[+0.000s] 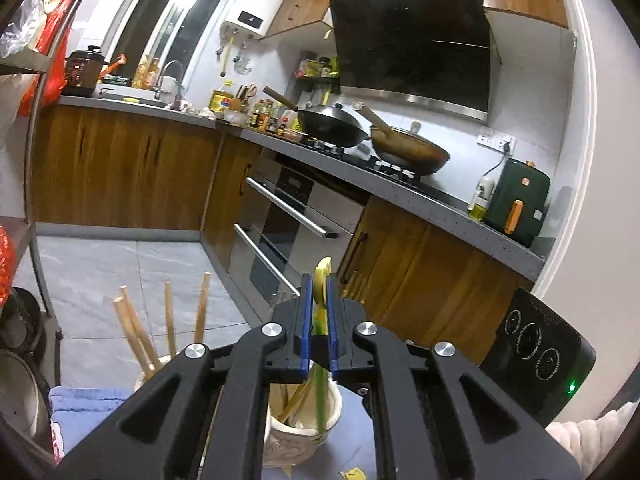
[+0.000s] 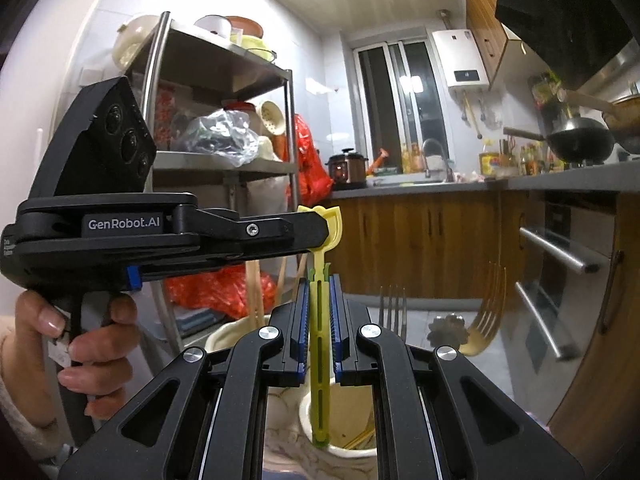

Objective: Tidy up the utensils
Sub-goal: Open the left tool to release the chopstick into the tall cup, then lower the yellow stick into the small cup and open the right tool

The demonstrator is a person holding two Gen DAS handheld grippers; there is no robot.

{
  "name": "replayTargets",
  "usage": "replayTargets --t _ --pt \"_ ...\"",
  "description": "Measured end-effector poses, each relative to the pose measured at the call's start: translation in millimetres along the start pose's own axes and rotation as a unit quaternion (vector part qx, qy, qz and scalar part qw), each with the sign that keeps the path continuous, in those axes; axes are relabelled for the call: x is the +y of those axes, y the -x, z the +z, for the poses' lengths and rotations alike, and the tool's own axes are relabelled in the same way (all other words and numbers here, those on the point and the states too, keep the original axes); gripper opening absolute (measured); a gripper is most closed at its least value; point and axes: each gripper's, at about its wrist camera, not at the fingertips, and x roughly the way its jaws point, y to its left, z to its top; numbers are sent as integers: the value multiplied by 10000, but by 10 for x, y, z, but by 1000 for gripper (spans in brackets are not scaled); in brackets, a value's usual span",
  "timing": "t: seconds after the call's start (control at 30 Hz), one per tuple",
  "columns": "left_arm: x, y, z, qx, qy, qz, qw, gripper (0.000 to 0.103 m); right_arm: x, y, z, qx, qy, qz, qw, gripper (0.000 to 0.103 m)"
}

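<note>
Mid-transfer: left gripper (image 1: 319,312) fingers clamped on yellow-green plastic utensil (image 2: 321,352) at lower centre, right gripper (image 2: 320,320) fingers narrowly flanking, contact unclear. Next: lowering into ceramic holder (image 1: 304,432).

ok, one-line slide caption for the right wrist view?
Both grippers, left gripper and right gripper, clamp a yellow-green utensil upright over a white cup.
</note>
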Motion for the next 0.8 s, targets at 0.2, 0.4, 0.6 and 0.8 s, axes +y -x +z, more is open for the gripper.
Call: replayTargets --t 0.2,0.4,0.6,0.8 --pt "140 123 6 -103 91 280 9995 36 -73 -25 -13 -122 -182 -193 9996 10" --pt "355 284 -58 -153 297 473 9983 40 -240 -90 4 -228 -642 -411 9968 10" --pt "467 286 -247 36 302 727 9969 40 -297 -192 -29 -195 -797 -451 9956 10" --pt "486 314 -359 139 168 918 9955 40 -254 -288 -218 246 -586 -498 9967 10"
